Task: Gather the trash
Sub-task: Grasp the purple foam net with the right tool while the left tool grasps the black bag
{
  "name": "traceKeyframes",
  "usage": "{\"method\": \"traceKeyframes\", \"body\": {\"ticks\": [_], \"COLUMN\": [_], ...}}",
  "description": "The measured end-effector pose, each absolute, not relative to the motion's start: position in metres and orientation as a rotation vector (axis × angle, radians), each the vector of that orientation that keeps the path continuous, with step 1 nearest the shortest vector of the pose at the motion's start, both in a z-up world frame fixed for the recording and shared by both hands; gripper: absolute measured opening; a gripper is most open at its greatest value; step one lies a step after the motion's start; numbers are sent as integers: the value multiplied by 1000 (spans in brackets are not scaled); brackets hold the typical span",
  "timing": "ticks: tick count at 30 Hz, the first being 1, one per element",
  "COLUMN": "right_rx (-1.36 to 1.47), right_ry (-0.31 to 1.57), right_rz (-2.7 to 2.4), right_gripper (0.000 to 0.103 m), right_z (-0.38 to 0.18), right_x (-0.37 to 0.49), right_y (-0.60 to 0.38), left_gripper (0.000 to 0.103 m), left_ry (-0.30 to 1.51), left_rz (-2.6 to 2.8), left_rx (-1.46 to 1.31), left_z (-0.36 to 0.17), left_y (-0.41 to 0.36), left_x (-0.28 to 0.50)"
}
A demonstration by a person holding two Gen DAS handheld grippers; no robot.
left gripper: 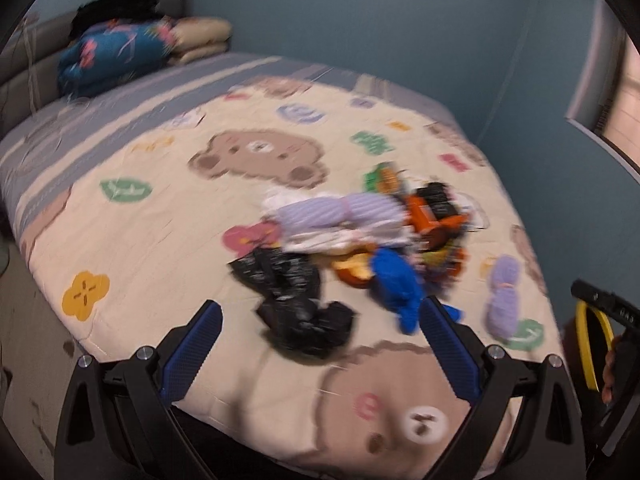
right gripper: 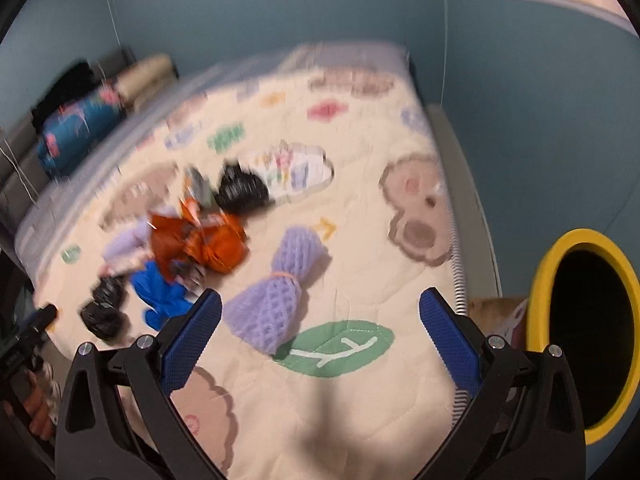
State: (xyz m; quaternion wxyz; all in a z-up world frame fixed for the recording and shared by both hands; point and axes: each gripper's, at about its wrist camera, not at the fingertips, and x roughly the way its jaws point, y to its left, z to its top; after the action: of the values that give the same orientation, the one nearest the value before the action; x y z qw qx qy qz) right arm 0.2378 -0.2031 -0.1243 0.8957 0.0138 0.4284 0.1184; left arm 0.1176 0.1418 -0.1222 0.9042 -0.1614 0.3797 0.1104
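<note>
A pile of trash lies on the bed: a crumpled black bag point(left gripper: 296, 300), blue wrapper point(left gripper: 396, 280), orange packets point(left gripper: 432, 212), lilac striped packaging point(left gripper: 344, 212) and a lilac foam net point(left gripper: 502, 296). My left gripper point(left gripper: 320, 320) is open just above the black bag. In the right wrist view, my right gripper point(right gripper: 320, 312) is open near the lilac foam net point(right gripper: 276, 292), with the orange packets point(right gripper: 200, 244), blue wrapper point(right gripper: 160, 292) and black bags point(right gripper: 104, 308) to the left. A yellow-rimmed bin point(right gripper: 580, 320) stands right of the bed.
The bed point(left gripper: 160, 220) has a cream bear-print quilt. Folded bedding point(left gripper: 116, 52) is stacked at the headboard. Blue walls point(left gripper: 360, 12) enclose the far and right sides. The bin's yellow rim point(left gripper: 584, 344) and the other gripper show at the right edge of the left wrist view.
</note>
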Motion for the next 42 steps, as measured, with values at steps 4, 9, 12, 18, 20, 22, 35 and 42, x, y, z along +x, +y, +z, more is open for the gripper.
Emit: {"method": "traceKeyframes", "body": {"ticks": [4,9,12,18,20,22,35,42], "right_rx": [-38,-58,-55,-57,-49,-37,-30,13], "right_ry": [934,996,979,1008,1024,1031,1115,1093], "right_rz": [256,256,249,257,264,282,375,405], "right_gripper": [95,95,95,95,95,93,36,24], "right_z": [-141,-156,-165,-185,-190,-192,-213,-203], "right_x": [264,293,300,307,309,312,314,305], "right_y": [-180,-159,-155,-156,-157,-157,-141,-145], "left_gripper": [95,95,95,93,91,91,39,28], "left_ry": [839,887,927,995,1005,1004,1059,1020], "left_rz": [264,276,277,255,261,266,267,271], "left_rx": [-356,-358,-351,-397,-391,-373,-303,-294], "left_z": [-140,-157,-169,-190,-194,-195,-208,-205], "left_y": [162,172,172,169,166,162,148,144], "left_x": [135,153,167,180,183,185,201,192]}}
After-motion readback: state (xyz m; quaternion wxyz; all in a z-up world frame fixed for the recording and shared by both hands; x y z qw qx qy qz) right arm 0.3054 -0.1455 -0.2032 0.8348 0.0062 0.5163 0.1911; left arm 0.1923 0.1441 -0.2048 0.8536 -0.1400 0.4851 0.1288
